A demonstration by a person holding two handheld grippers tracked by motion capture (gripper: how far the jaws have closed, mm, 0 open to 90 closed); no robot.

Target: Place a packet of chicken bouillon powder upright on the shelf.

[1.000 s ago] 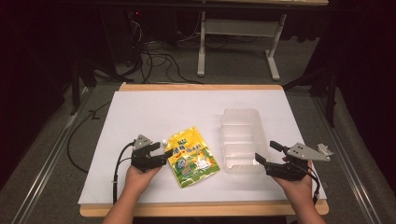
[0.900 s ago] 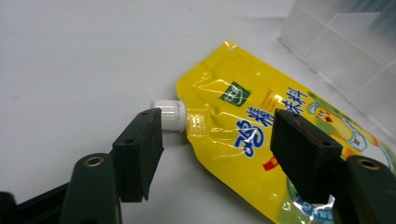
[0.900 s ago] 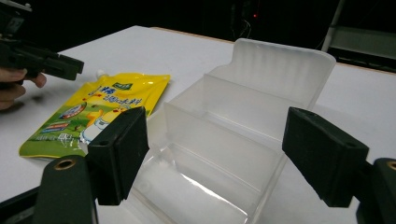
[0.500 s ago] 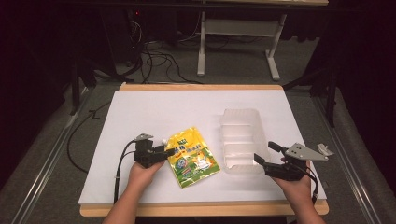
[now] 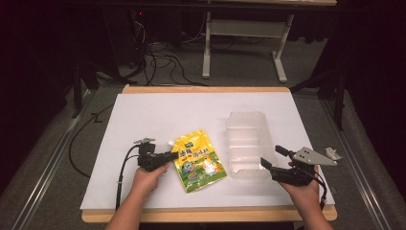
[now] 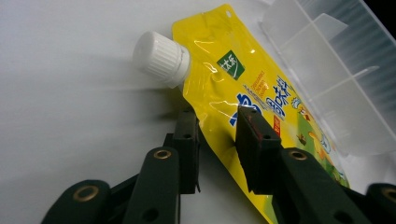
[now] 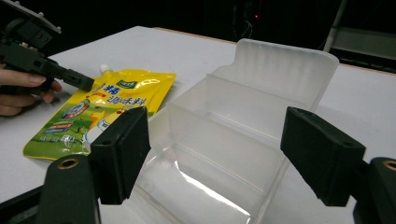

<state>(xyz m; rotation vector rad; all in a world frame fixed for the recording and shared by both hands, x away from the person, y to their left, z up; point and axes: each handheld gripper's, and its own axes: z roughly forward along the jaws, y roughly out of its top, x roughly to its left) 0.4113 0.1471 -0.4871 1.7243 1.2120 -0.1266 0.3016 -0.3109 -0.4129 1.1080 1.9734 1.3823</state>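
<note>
- High view: left gripper (image 5: 173, 155) was held low over the white table (image 5: 158, 115), its arm entering from the near edge, tips at the left edge of the yellow spouted pouch (image 5: 198, 160), which lay flat near the table's middle front. The right gripper (image 5: 274, 157) was held level at the near end of the clear divided tray (image 5: 246, 143). Bare table lay behind both items.
- Left gripper view: the jaws had just been closing and straddled the pouch's edge below its white cap (image 6: 161, 58); whether the pads pressed on it could not be told. The tray lay just beside the pouch.
- Right gripper view: the jaws stood wide apart, holding nothing, either side of the tray's near end. The pouch (image 7: 100, 109) lay left of it, with the left gripper (image 7: 86, 84) on its far side.
</note>
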